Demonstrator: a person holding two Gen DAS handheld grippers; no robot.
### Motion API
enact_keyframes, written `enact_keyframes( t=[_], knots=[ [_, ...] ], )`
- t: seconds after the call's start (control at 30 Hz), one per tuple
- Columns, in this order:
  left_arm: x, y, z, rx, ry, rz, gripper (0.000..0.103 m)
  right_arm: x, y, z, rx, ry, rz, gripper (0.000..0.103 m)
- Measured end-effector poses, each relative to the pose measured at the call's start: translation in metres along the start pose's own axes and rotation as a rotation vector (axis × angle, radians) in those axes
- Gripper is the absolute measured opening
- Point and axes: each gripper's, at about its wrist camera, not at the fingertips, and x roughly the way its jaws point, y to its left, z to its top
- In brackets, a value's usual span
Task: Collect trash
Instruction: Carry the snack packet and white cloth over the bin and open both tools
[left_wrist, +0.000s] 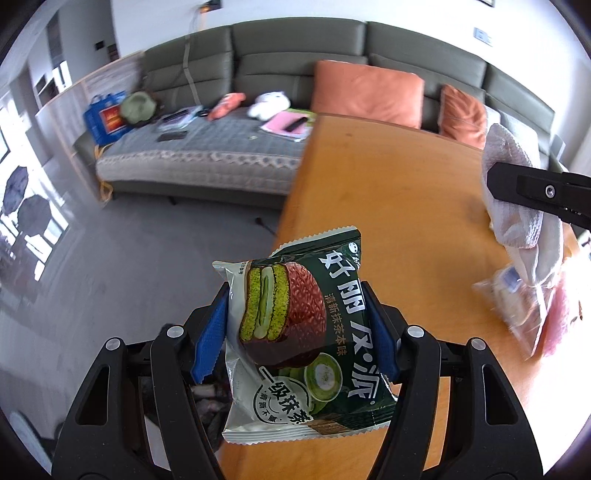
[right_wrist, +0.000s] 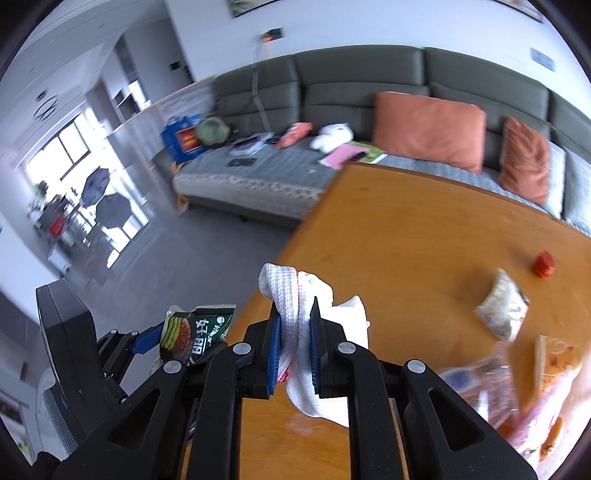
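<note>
My left gripper (left_wrist: 295, 325) is clamped on the green snack packet (left_wrist: 295, 332), held over the table (left_wrist: 388, 192) edge. My right gripper (right_wrist: 294, 332) pinches a white cloth (right_wrist: 295, 325) beside it. Only the right view shows a red cap (right_wrist: 543, 264) and small pouch (right_wrist: 502, 308) ahead of the right gripper; both show blurred wrappers (right_wrist: 517, 384).

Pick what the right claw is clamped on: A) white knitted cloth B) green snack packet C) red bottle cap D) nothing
A: the right claw is shut on the white knitted cloth, pinched between its blue pads, while the green snack packet sits in the left claw and the red cap lies on the table.
</note>
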Motion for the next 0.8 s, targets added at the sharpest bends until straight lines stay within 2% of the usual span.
enact_keyframes(
  t=[0.47,0.8],
  knots=[
    [-0.027,0.129,-0.049,-0.193,0.024,0.143,0.065,0.044,0.140,-0.006,-0.179,0.080,0.170,0.014],
    [-0.039,0.227,-0.103,-0.364,0.094,0.277,0.065,0.091,0.244,-0.029,-0.313,0.188,0.288,0.014]
  ],
)
